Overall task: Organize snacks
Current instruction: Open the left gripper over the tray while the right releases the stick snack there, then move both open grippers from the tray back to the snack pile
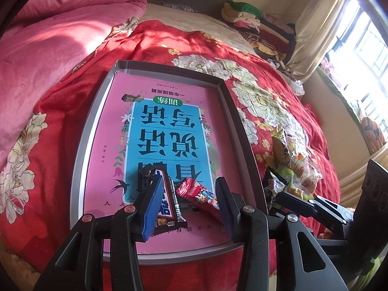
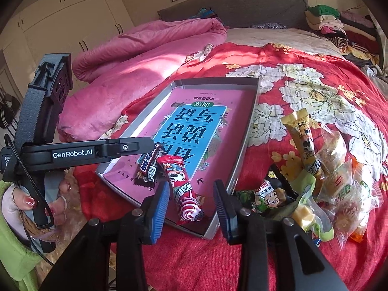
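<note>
Both hand-held grippers over tray, jaws parted, holding nothing.
Snack pile (image 2: 322, 184) lies at 3 o'clock of right hand-held gripper (image 2: 191, 208), nearer than left hand-held gripper (image 1: 186, 206); red packet (image 2: 184, 189) runs 12-to-6 in tray (image 2: 245, 138).

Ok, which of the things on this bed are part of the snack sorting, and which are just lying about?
Part of the job:
- grey shallow cardboard tray lined with a pink book
- dark chocolate bar wrapper
- red cartoon snack stick
- heap of loose wrapped snacks beside the tray

Just lying about:
- pink folded plush blanket
- red floral quilt
- stack of folded clothes
</note>
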### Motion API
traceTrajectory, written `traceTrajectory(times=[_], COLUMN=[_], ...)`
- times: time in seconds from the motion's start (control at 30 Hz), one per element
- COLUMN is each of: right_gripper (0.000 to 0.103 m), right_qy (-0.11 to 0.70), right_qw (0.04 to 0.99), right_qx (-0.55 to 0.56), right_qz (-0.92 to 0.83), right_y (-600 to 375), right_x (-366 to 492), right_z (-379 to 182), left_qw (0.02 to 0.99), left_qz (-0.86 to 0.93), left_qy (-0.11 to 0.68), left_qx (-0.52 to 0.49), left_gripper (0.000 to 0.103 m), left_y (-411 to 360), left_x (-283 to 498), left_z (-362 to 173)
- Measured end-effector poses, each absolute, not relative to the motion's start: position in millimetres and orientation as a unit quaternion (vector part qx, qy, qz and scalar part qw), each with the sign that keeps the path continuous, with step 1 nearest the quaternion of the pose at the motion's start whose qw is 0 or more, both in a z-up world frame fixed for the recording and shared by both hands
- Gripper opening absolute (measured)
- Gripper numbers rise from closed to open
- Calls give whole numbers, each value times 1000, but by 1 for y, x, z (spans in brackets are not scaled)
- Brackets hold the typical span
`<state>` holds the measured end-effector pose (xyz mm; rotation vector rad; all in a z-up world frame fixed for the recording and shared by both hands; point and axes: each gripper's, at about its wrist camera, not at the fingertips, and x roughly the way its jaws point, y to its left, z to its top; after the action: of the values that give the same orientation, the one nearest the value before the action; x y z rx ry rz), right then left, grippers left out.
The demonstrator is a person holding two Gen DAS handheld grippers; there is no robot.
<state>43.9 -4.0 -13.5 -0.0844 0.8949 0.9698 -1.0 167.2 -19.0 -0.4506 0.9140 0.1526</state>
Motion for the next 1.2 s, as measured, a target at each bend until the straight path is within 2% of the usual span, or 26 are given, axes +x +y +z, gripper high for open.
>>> traceTrajectory(times=[0.13, 0.17, 0.2, 0.23, 0.37, 0.43, 0.67, 1.2], right_gripper=[43, 45, 47, 49, 53, 53, 61, 64], right_qy=[412, 411, 409, 408, 402, 399, 375, 343], right_qw=[794, 795, 797, 799, 805, 808, 824, 864], right_qx=[-36, -35, -36, -36, -35, -33, -22, 13], right_qz=[445, 445, 443, 441, 436, 433, 423, 368], right_y=[-9, -10, -11, -12, -16, -18, -30, -84], right_x=[45, 45, 45, 45, 46, 46, 48, 66], right_z=[-11, -10, -10, -9, -6, -4, 7, 33], left_qw=[875, 876, 876, 877, 881, 882, 891, 904], left_qz=[68, 68, 69, 70, 70, 71, 64, 39], left_qy=[431, 430, 429, 427, 417, 415, 396, 383], left_qx=[-210, -209, -208, -208, -211, -210, -212, -186], left_gripper=[48, 50, 58, 62, 64, 69, 72, 72], left_y=[163, 162, 161, 161, 159, 160, 156, 130], left_x=[-1, -1, -1, -2, -3, -3, -6, -7], left_z=[-16, -15, -14, -13, -8, -7, 1, 16])
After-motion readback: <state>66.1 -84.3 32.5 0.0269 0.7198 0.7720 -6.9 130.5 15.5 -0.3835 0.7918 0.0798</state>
